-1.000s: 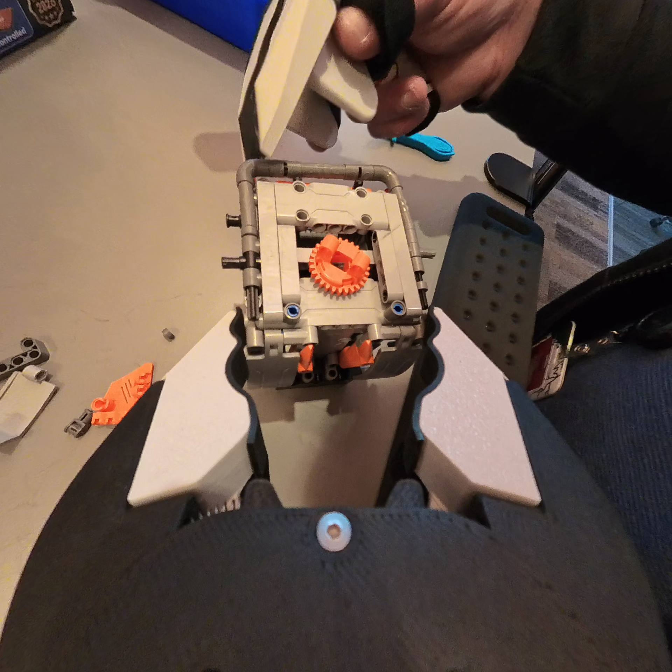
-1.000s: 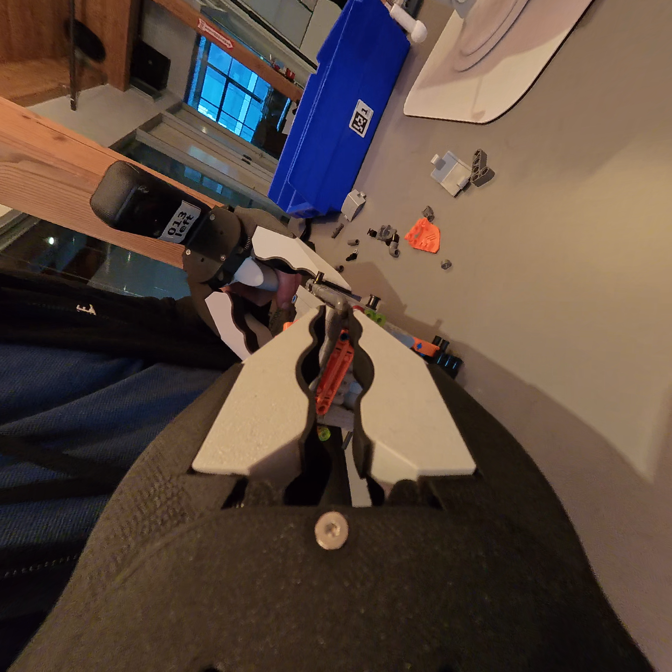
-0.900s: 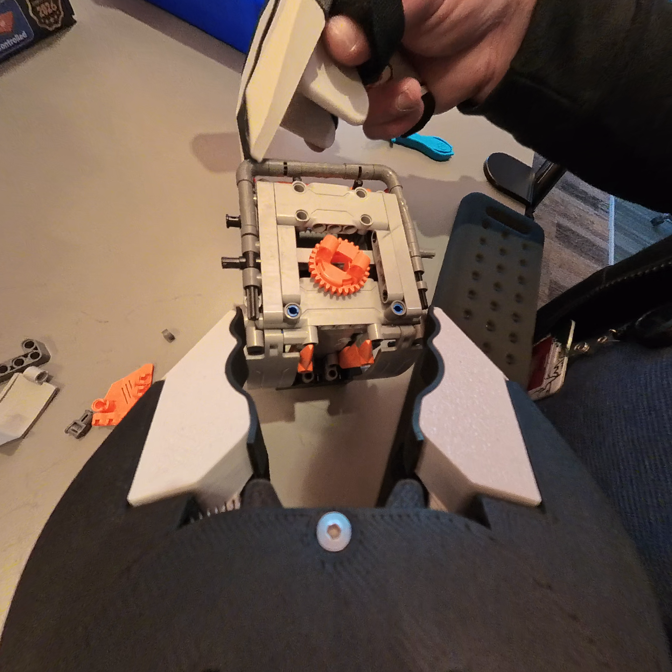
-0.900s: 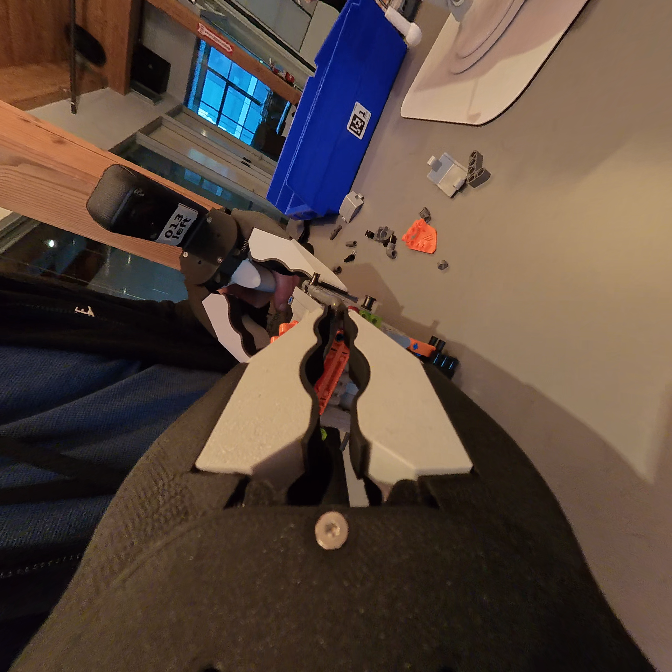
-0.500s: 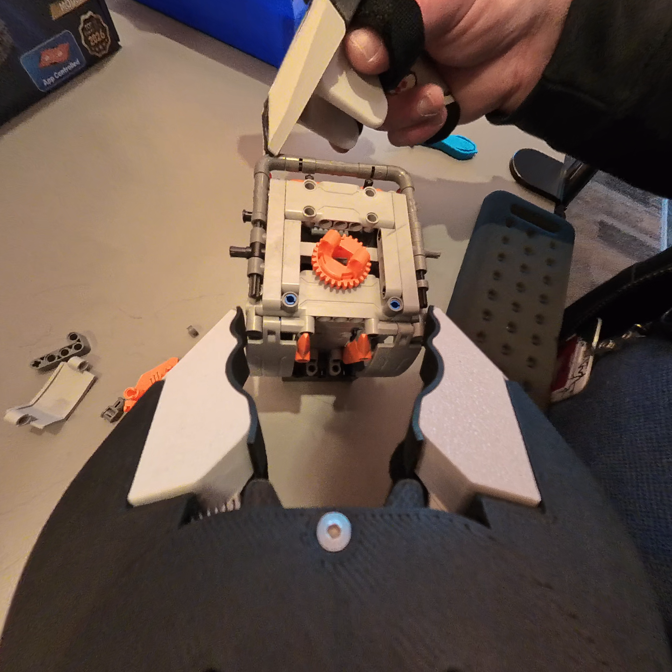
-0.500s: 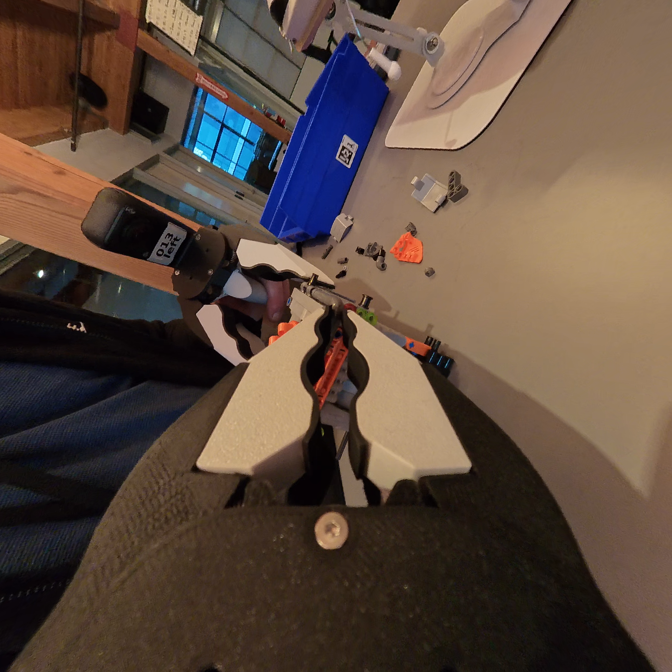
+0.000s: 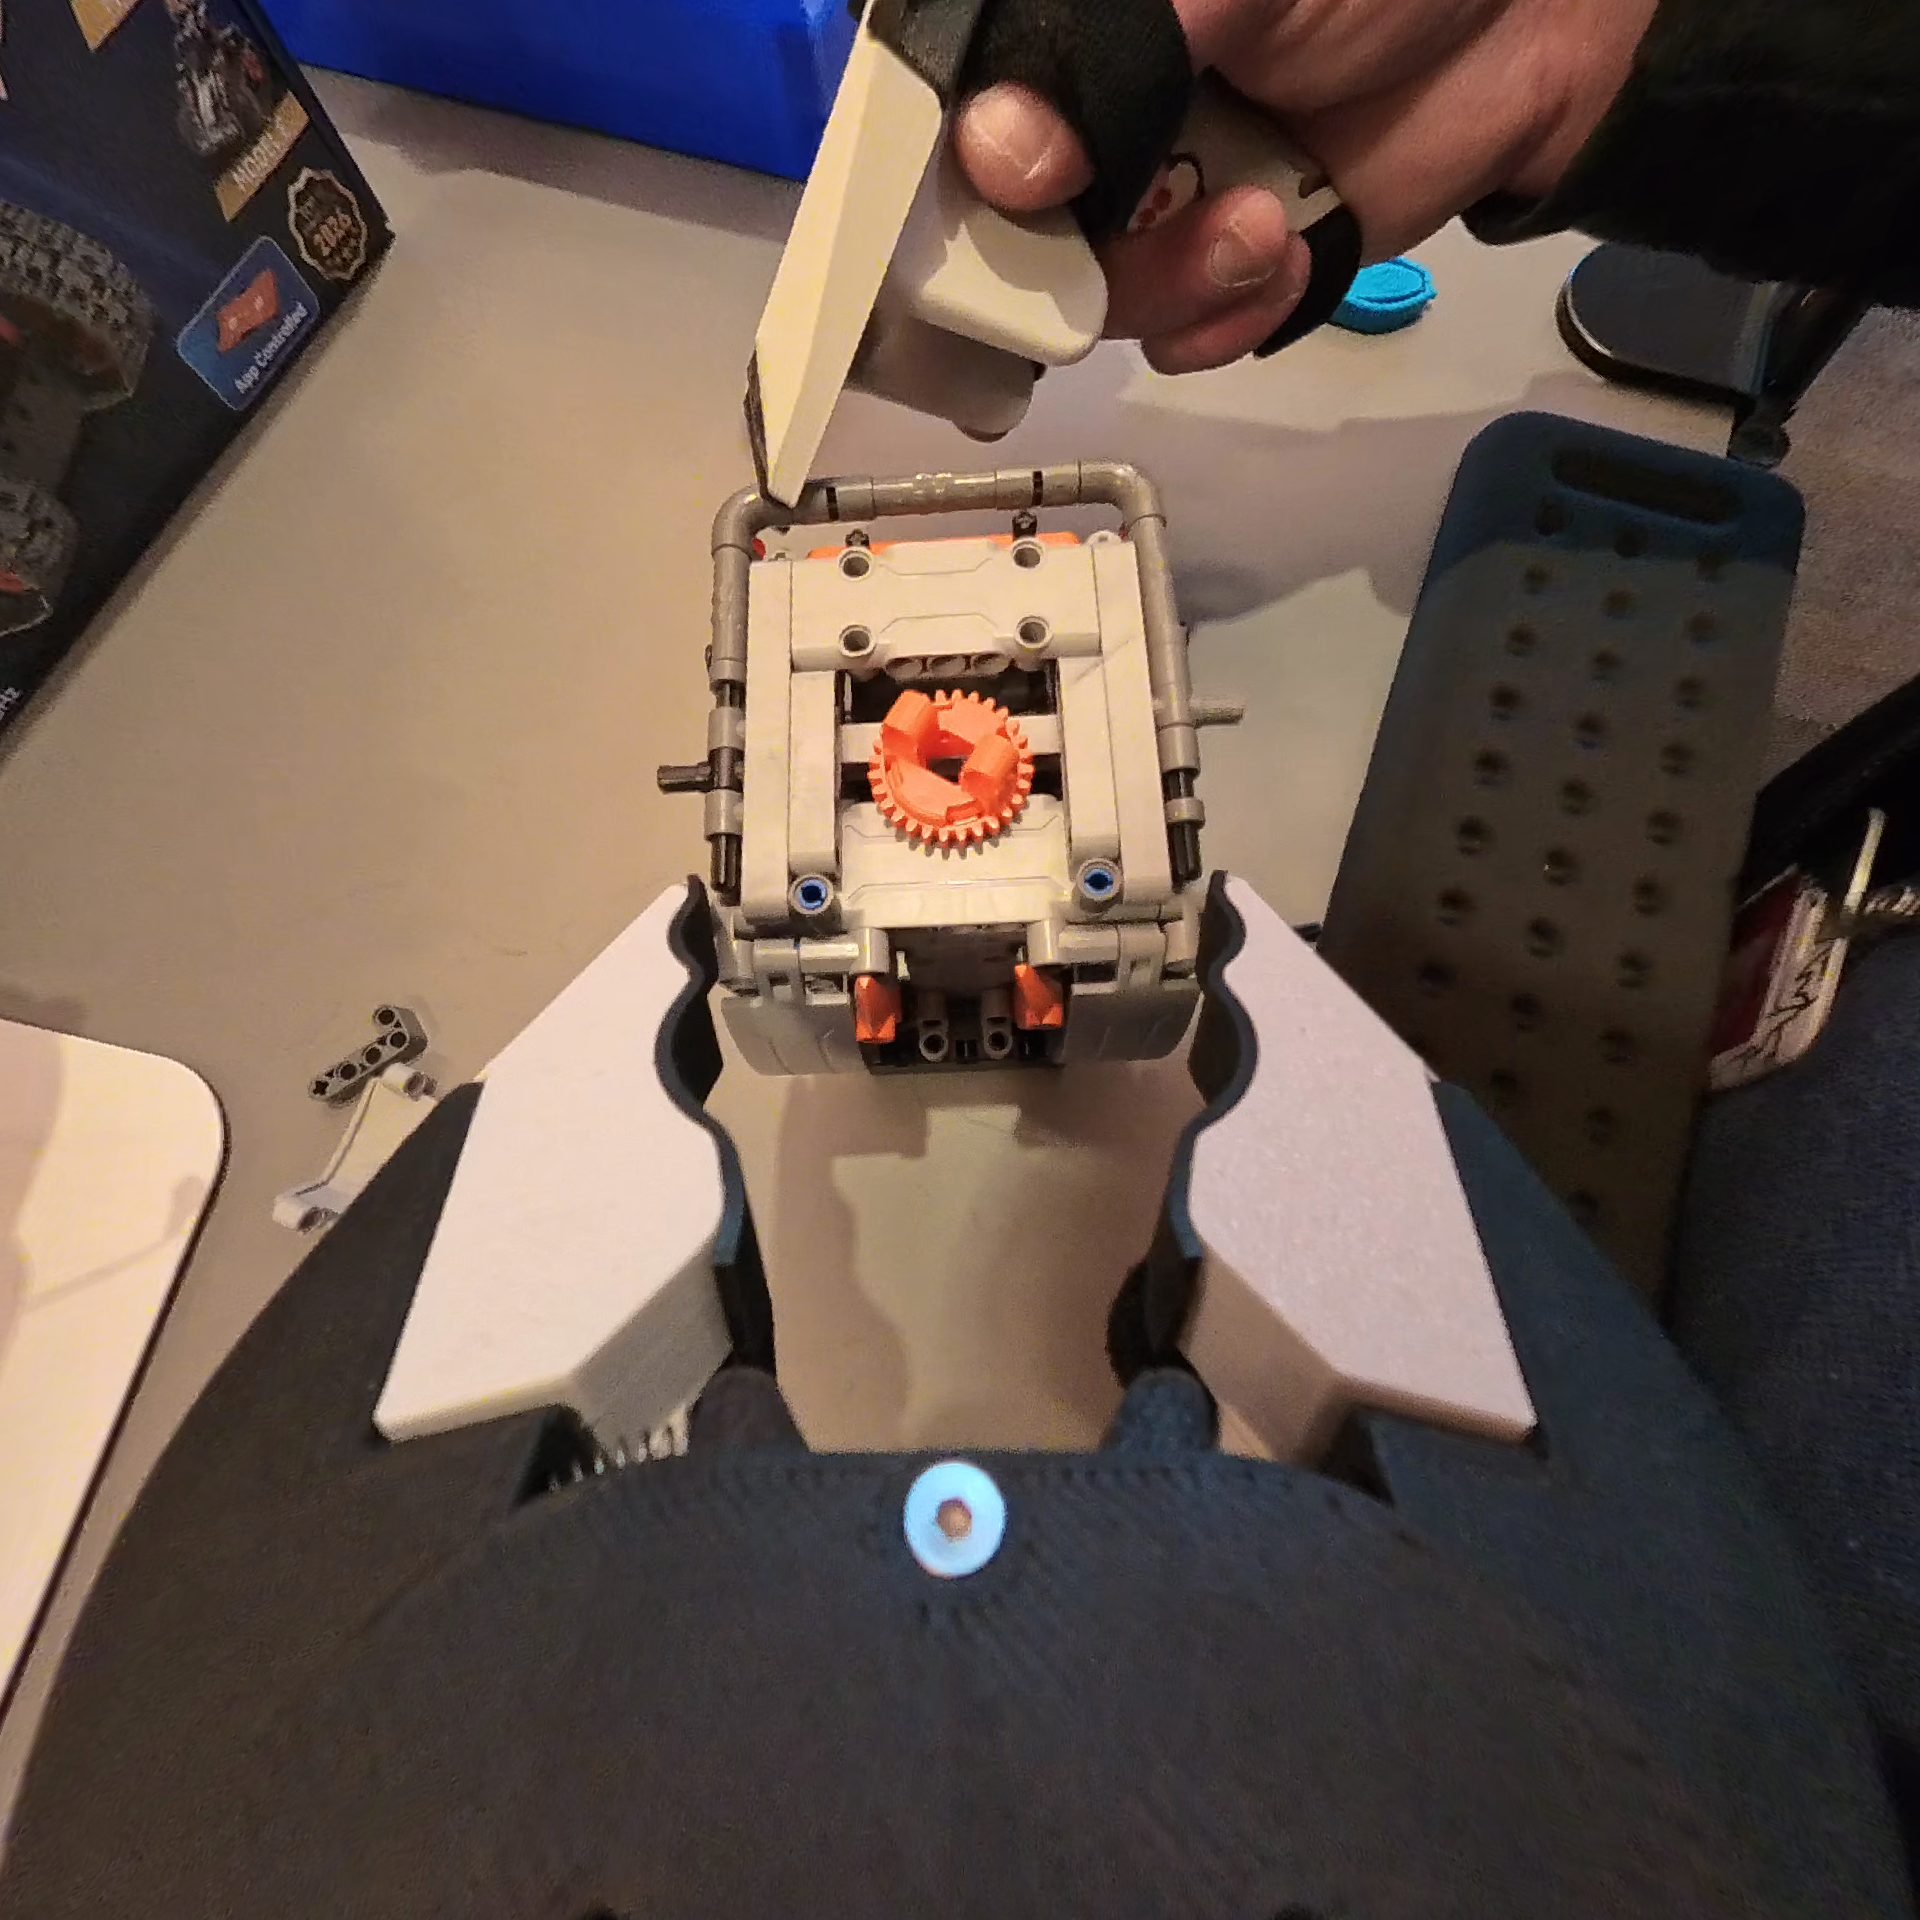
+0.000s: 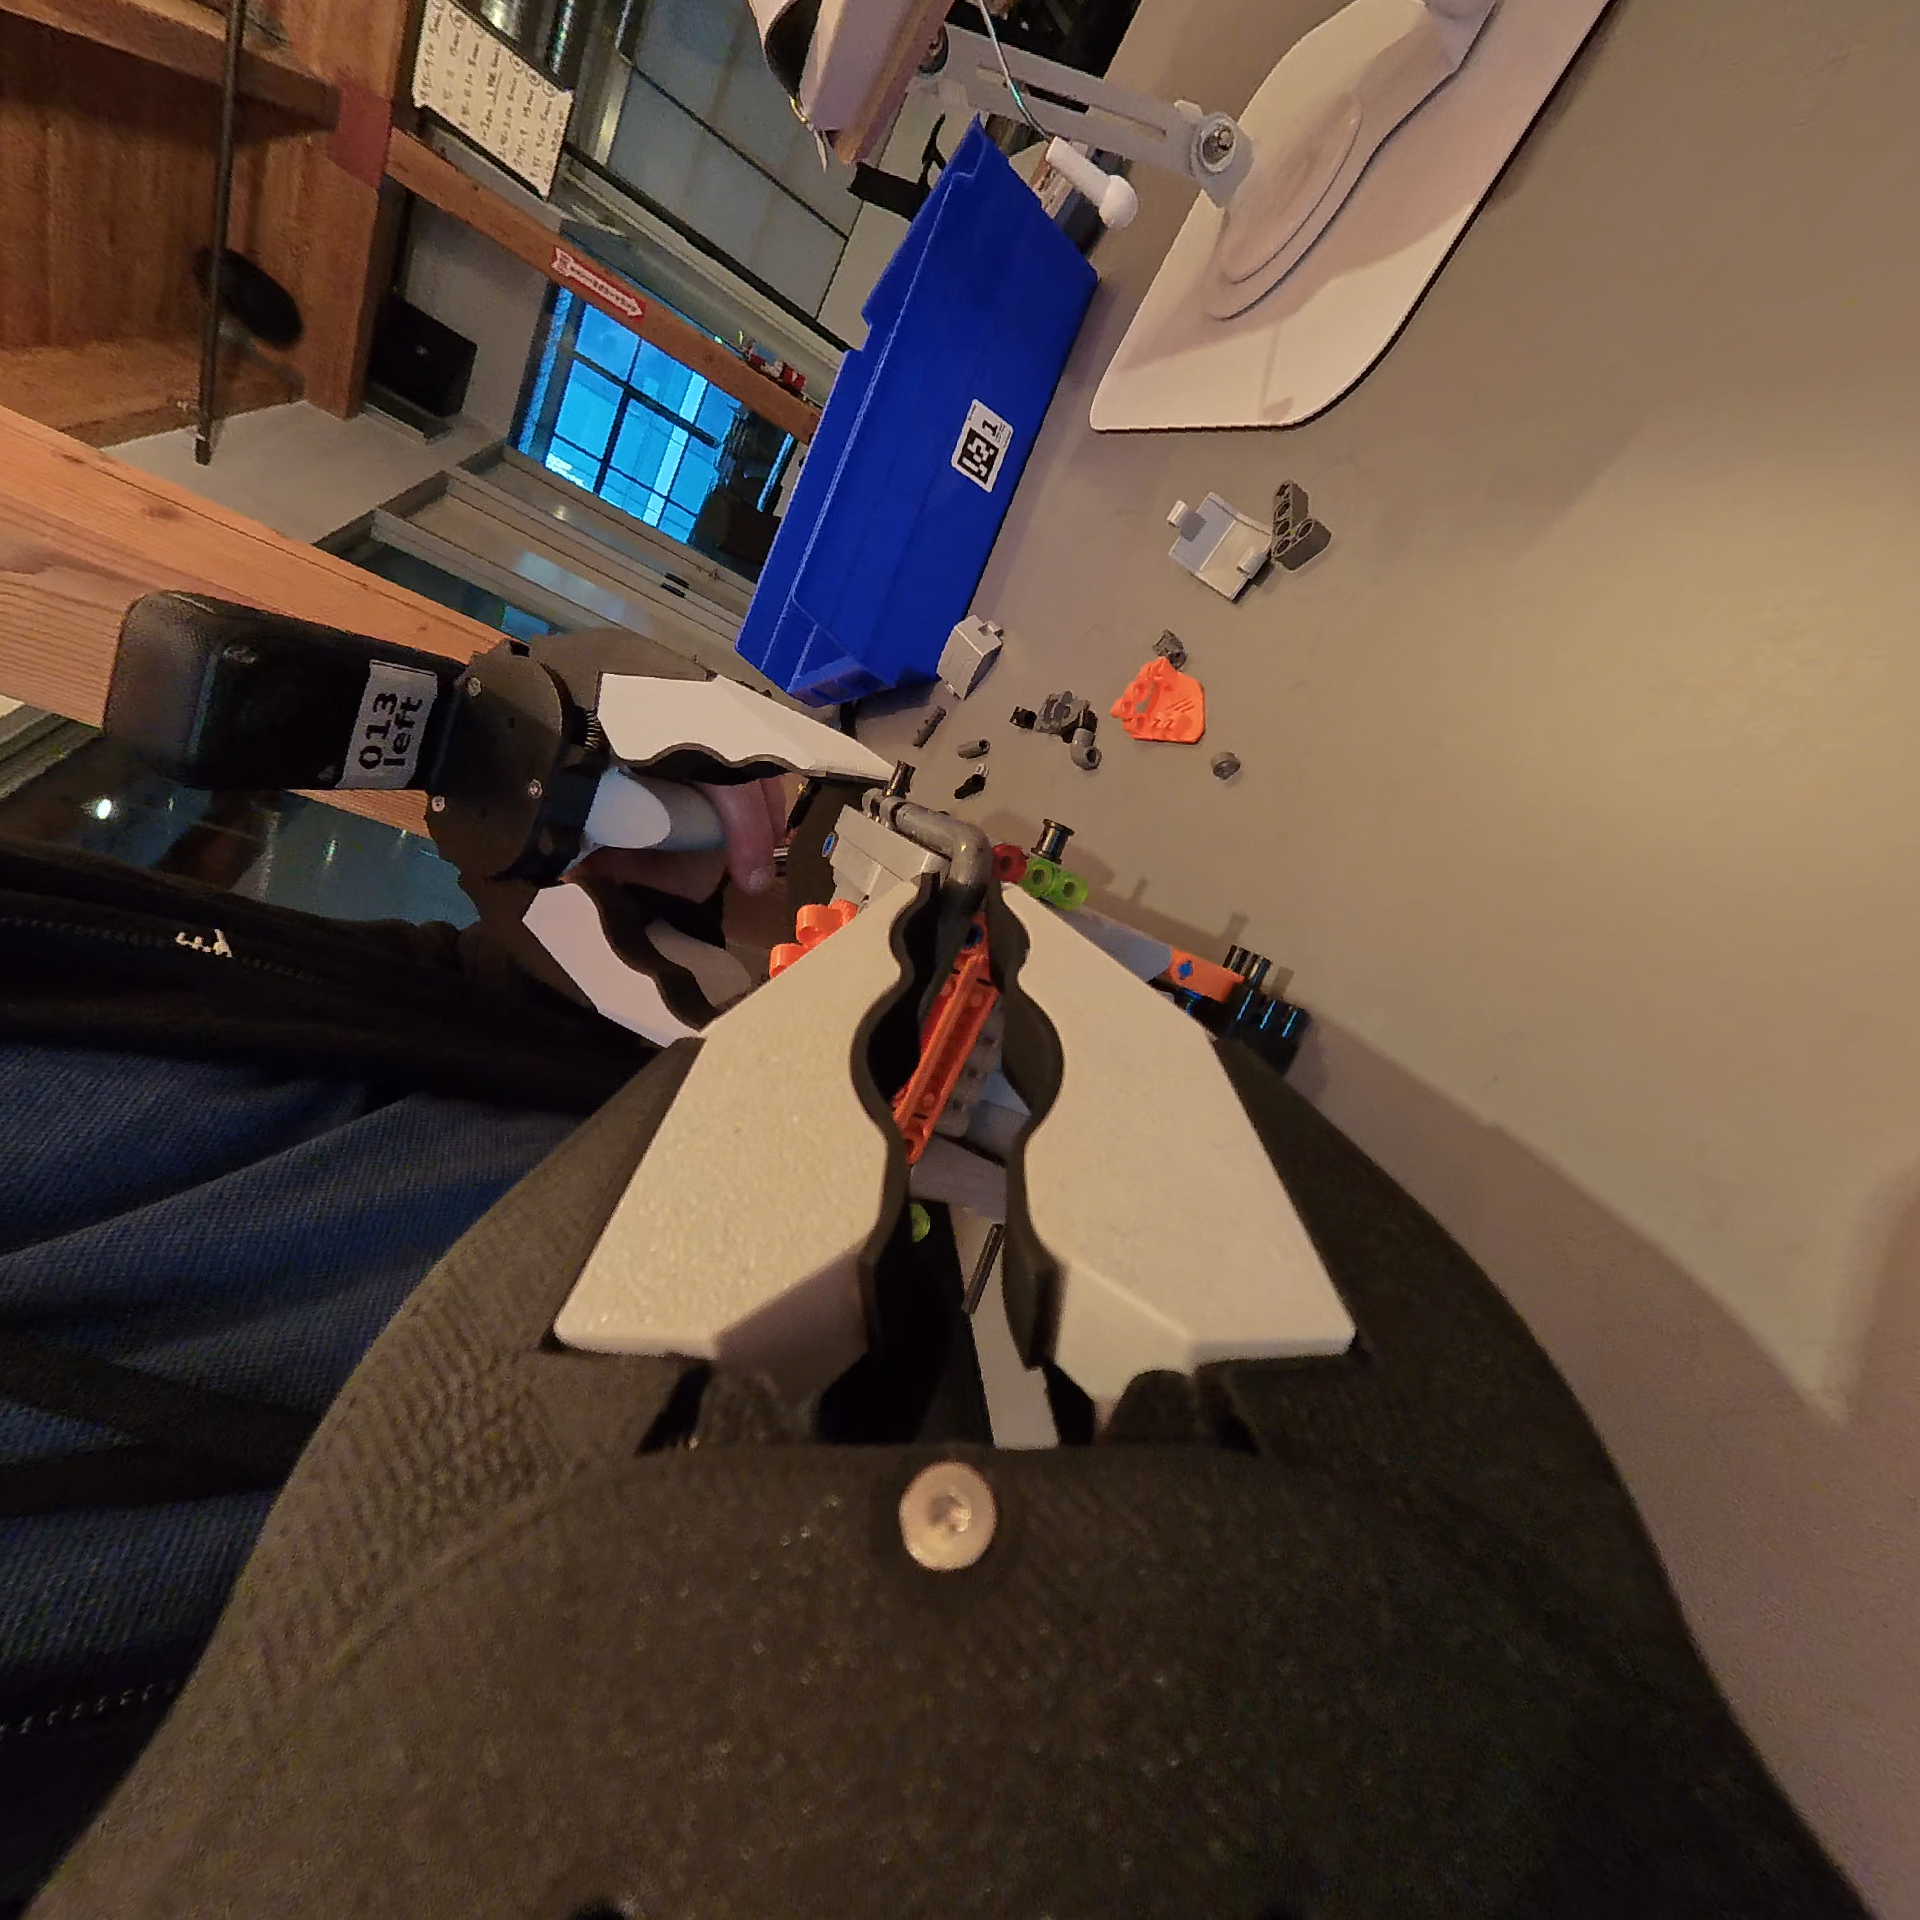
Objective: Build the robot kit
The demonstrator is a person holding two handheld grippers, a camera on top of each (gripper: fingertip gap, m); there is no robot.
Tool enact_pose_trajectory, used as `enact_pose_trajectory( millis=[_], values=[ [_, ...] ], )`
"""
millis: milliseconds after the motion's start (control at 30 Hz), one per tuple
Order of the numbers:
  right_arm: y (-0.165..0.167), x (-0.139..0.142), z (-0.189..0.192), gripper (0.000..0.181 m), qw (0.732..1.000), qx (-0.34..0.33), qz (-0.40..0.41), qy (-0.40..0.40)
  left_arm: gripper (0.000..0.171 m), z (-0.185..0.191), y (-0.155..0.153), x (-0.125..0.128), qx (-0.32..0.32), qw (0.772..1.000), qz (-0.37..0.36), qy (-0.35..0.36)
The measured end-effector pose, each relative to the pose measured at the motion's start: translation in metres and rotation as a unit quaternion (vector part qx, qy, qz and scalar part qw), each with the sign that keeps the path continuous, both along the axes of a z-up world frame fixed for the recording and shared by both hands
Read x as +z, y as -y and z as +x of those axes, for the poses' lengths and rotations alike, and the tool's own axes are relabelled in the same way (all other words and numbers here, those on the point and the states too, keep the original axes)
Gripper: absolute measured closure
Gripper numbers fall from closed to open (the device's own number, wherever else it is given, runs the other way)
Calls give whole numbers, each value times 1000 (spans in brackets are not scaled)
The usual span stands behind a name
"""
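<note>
Block model [image 7: 951, 769], grey and boxy with an orange gear on top, squeezed in the left claw [image 7: 951, 935]; right claw [image 8: 961, 904] pinches its grey pipe frame [image 7: 935, 488].

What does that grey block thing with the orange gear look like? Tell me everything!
The brick-built model is a boxy frame of grey plastic beams with an orange gear in its middle, blue pins, orange bits below and a grey bent tube around its top. The left gripper clamps its near end, held above the table. The right gripper pinches the tube's corner.
</note>
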State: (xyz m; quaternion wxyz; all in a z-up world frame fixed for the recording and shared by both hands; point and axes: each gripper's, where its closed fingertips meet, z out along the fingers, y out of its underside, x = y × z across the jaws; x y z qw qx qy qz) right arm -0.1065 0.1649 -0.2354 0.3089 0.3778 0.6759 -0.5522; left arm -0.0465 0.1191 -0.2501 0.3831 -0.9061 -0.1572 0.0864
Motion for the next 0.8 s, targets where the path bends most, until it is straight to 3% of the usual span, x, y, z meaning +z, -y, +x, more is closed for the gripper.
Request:
enact_pose_trajectory(
  millis=[800],
  values=[
    [0, -1, 3, 175, 1000, -5, 8, -9, 84, -1, 5, 2, 4, 999, -30, -22]
  ],
)
